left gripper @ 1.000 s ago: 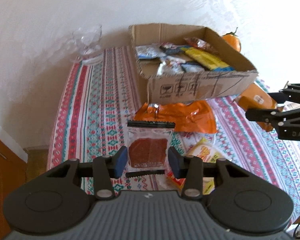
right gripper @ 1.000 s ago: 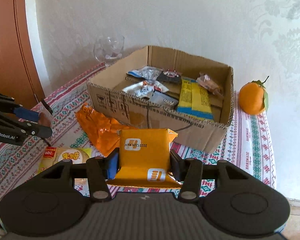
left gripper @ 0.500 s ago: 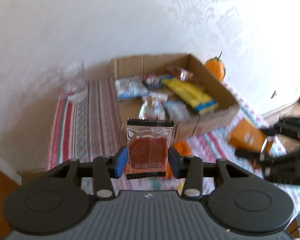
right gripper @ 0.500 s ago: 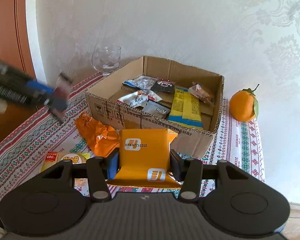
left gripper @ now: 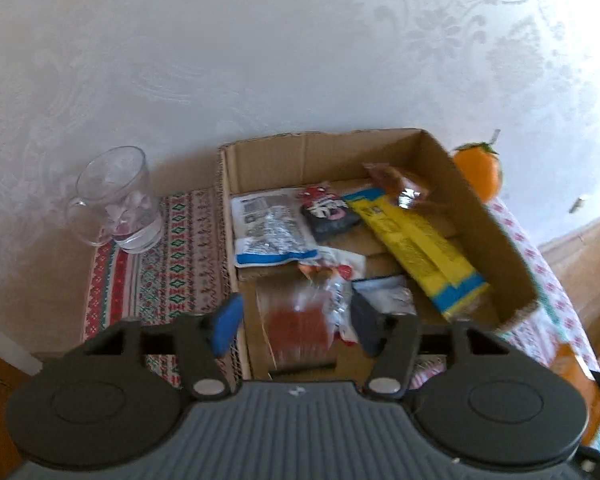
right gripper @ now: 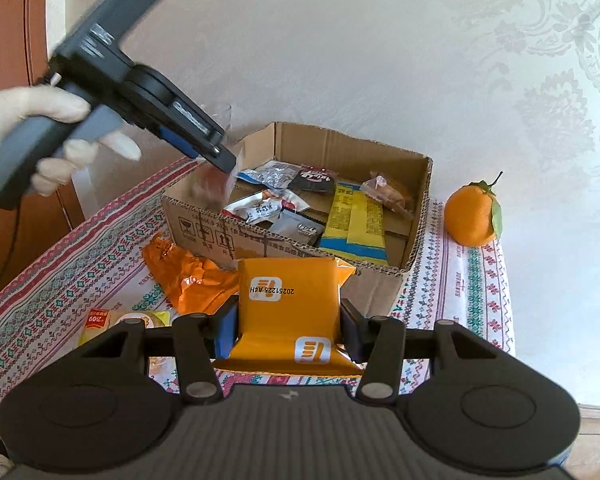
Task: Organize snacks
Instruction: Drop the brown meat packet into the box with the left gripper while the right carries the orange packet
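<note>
The cardboard box (left gripper: 496, 240) holds several snack packets, among them a long yellow one (left gripper: 420, 248). My left gripper (left gripper: 296, 324) is above the box's near left corner with its jaws spread wide. The clear packet with a red snack (left gripper: 300, 328) is blurred between them and touches neither pad. In the right wrist view the box (right gripper: 284, 240) sits ahead, and the left gripper (right gripper: 220, 160) hovers over its left corner with the clear packet (right gripper: 212, 188) below it. My right gripper (right gripper: 288, 332) is shut on an orange packet (right gripper: 288, 304) held above the tablecloth in front of the box.
A crumpled orange bag (right gripper: 188, 276) and a yellow packet (right gripper: 124, 320) lie on the patterned tablecloth (right gripper: 60, 264) before the box. A glass mug (left gripper: 116, 200) stands left of the box, an orange fruit (right gripper: 474, 216) to its right. A wall stands close behind.
My left gripper rose and moved forward over the box, then opened; the clear red-snack packet has left its pads and is blurred. The right gripper has hardly moved with the orange packet.
</note>
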The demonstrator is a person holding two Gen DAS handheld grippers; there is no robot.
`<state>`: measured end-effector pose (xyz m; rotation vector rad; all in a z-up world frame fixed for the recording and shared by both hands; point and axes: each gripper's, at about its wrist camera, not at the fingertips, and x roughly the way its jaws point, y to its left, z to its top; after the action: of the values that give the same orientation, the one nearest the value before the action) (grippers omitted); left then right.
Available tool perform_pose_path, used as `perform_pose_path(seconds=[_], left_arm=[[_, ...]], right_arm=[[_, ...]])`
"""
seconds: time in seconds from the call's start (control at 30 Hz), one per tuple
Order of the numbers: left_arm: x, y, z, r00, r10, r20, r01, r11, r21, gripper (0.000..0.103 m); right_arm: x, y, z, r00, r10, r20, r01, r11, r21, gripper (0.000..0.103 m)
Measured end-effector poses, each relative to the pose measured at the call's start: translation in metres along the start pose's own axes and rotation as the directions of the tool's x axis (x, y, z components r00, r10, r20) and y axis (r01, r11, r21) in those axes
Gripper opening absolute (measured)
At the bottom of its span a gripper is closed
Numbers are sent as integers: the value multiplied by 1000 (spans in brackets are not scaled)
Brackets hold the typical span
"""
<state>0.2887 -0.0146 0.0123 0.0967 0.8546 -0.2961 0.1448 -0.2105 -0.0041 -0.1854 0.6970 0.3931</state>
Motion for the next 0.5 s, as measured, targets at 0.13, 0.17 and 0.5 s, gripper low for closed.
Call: perform_pose_path(seconds=[0.13, 0.17, 0.5], left_arm=[[-6, 0, -7, 1000, -6, 28, 6, 1000, -9, 79], [-10, 1, -9, 999, -7, 39, 7, 1000, -8, 84], [-68, -8, -57, 978, 47, 201, -50, 999, 11, 96]], right_arm=[[-1, -2, 3, 1000, -7, 25, 7, 1000, 3, 56], [0, -3, 4, 1000, -7, 27, 7, 1000, 2, 56], [7, -14, 28, 999, 7, 52, -8, 1000, 16, 56]])
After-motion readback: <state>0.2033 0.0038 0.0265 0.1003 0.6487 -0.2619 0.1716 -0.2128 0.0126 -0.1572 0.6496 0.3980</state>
